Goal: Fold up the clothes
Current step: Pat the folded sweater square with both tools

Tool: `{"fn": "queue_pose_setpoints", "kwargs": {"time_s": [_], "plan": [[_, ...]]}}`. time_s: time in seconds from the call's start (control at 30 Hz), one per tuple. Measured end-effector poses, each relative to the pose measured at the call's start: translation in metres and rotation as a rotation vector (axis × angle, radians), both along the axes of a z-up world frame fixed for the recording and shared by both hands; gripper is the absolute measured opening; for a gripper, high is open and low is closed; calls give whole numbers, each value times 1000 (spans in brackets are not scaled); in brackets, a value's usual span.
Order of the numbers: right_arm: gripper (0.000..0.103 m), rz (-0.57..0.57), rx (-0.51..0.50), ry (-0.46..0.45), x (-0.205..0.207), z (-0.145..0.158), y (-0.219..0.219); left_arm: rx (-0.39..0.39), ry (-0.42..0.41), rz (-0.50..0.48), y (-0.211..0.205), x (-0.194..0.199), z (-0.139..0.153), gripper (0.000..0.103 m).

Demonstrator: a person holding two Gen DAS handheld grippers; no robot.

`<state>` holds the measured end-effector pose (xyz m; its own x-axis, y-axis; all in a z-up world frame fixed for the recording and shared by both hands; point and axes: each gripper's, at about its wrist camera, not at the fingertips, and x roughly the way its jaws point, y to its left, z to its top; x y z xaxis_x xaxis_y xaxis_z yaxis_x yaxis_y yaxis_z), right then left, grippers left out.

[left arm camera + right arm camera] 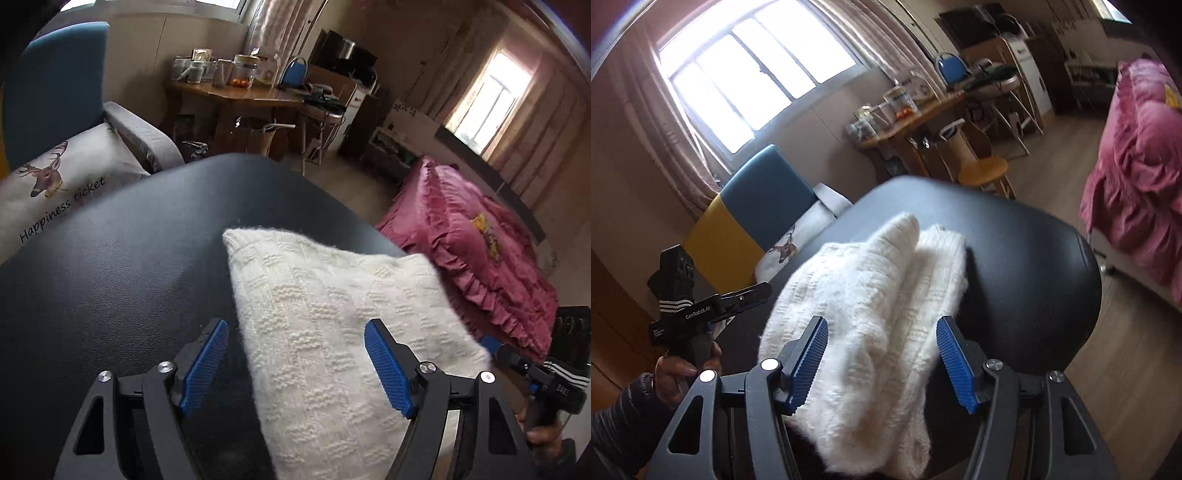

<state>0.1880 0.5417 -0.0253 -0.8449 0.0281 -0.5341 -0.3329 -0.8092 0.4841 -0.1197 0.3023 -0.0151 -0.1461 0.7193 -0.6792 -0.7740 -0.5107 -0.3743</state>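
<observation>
Left wrist view: cream knitted sweater (332,314), folded, lies on black padded surface (129,258), long axis running away between left hand-held gripper (295,365) jaws, spread apart. Right hand-held gripper (882,363) likewise spread, equally near.

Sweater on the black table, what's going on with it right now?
A person holds a gripper in each hand over a white knit sweater that lies folded on the black table. The left gripper and the right gripper are both open, fingers on either side of the sweater but not clamped on it. In the right wrist view it shows as stacked layers.
</observation>
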Motion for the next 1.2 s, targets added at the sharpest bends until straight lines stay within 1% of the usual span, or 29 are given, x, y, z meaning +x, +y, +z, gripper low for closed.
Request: {"fn": "queue_pose_setpoints", "kwargs": {"time_s": [0.07, 0.1, 0.17, 0.23, 0.27, 0.3, 0.33, 0.4, 0.47, 0.5, 0.53, 0.6, 0.7, 0.73, 0.77, 0.83, 0.9, 0.97, 1.03, 1.1, 1.2], "plan": [[63, 77, 49, 14, -24, 19, -21, 46, -7, -48, -3, 16, 5, 77], [63, 119, 59, 10, -31, 22, -29, 61, -16, -83, -1, 26, 6, 77], [63, 192, 93, -50, -53, 20, -46, 58, -32, -152, 20, 49, 0, 77], [63, 246, 85, -192, -60, -12, -57, 24, -40, -208, 37, 75, -13, 77], [63, 258, 74, -286, -56, -38, -61, -3, -39, -227, 40, 84, -23, 77], [63, 264, 117, -313, -47, -56, -68, -24, -27, -242, 39, 91, -34, 77], [63, 268, 154, -330, -40, -70, -74, -40, -10, -258, 37, 98, -43, 77], [63, 248, 169, -294, -30, -73, -79, -54, 85, -276, 34, 113, -53, 77], [63, 224, 160, -274, -28, -74, -80, -65, 135, -276, 38, 120, -55, 77], [63, 222, 173, -273, -31, -73, -82, -70, 155, -274, 39, 122, -56, 77], [63, 219, 185, -274, -34, -72, -84, -63, 153, -267, 39, 122, -56, 77], [63, 213, 199, -284, -35, -69, -88, -32, 120, -242, 36, 117, -55, 77], [62, 203, 219, -298, -38, -65, -94, 3, 63, -177, 31, 112, -45, 78], [63, 199, 222, -303, -39, -63, -95, 9, 51, -149, 29, 110, -40, 83], [63, 191, 206, -307, -40, -58, -94, 11, 54, -118, 26, 109, -33, 92], [63, 152, 167, -299, -42, -44, -91, -12, 113, -49, 21, 111, -18, 102], [63, 113, 164, -244, -42, -23, -93, -37, 178, 2, 14, 113, -1, 102], [65, 65, 174, -195, -42, 0, -96, -64, 224, 49, 7, 115, 15, 102], [85, 18, 183, -159, -43, 20, -101, -80, 252, 107, 0, 117, 28, 102], [86, -19, 199, -151, -54, 32, -106, -87, 266, 153, -8, 120, 41, 103], [86, -57, 217, -145, -70, 44, -115, -110, 318, 210, -17, 129, 57, 103]]}}
